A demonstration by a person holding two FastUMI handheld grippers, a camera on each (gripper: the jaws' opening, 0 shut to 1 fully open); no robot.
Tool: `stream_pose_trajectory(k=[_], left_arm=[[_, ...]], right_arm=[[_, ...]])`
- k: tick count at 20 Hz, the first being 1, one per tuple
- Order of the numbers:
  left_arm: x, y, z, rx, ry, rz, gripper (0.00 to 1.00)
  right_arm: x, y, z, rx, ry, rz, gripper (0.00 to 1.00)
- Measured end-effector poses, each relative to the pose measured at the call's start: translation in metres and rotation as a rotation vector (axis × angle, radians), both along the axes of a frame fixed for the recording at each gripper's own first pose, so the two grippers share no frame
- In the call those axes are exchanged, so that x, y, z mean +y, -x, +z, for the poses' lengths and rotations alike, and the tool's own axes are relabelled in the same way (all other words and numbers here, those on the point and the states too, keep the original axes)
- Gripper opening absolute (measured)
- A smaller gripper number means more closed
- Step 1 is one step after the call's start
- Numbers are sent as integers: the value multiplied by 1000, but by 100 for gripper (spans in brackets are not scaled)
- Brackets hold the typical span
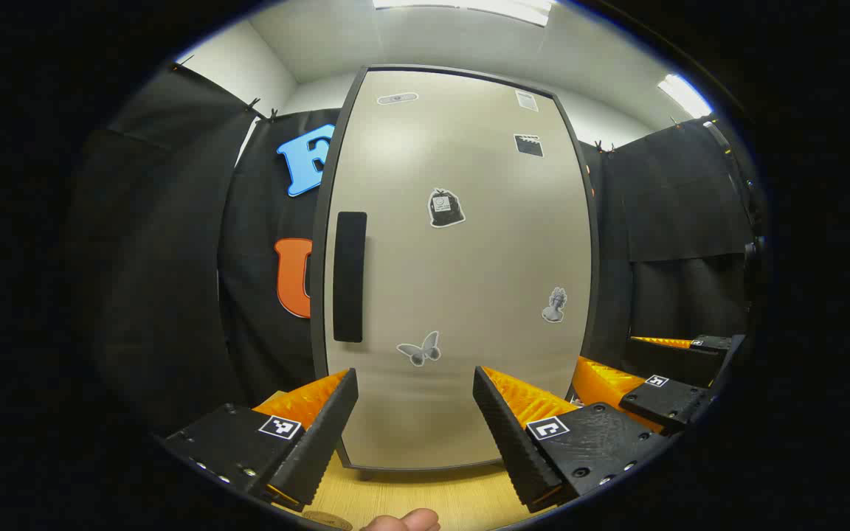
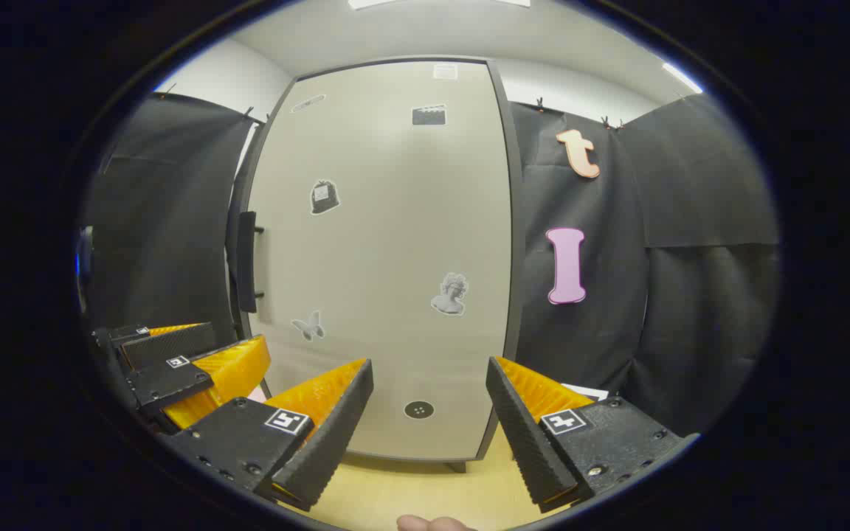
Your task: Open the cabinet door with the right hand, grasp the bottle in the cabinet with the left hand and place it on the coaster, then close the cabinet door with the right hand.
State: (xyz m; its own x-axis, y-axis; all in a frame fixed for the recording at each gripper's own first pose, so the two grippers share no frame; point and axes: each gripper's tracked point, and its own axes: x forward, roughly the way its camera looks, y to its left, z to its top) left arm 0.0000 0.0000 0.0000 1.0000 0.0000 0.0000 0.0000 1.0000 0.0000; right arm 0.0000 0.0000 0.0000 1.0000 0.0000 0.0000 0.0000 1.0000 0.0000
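Two spread tongs (image 1: 415, 413) before cabinet door (image 1: 462, 280)

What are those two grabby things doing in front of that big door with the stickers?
A person holds a hand-held gripper in each hand, facing a tall beige cabinet door dotted with grey stickers. The door is shut, and its black vertical handle on the left edge is untouched. The left hand-held gripper and the right hand-held gripper are both open and hold nothing. They hover above the light wooden table in front of the cabinet. The bottle would be behind the door, so nothing has been opened or moved.
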Motion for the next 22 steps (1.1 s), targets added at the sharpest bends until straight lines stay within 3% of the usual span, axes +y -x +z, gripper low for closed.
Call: stream_pose_trajectory(k=[22], left_arm=[[-10,15,15,-37,19,-52,95]], right_arm=[[-6,-2,4,-4,4,-1,100]])
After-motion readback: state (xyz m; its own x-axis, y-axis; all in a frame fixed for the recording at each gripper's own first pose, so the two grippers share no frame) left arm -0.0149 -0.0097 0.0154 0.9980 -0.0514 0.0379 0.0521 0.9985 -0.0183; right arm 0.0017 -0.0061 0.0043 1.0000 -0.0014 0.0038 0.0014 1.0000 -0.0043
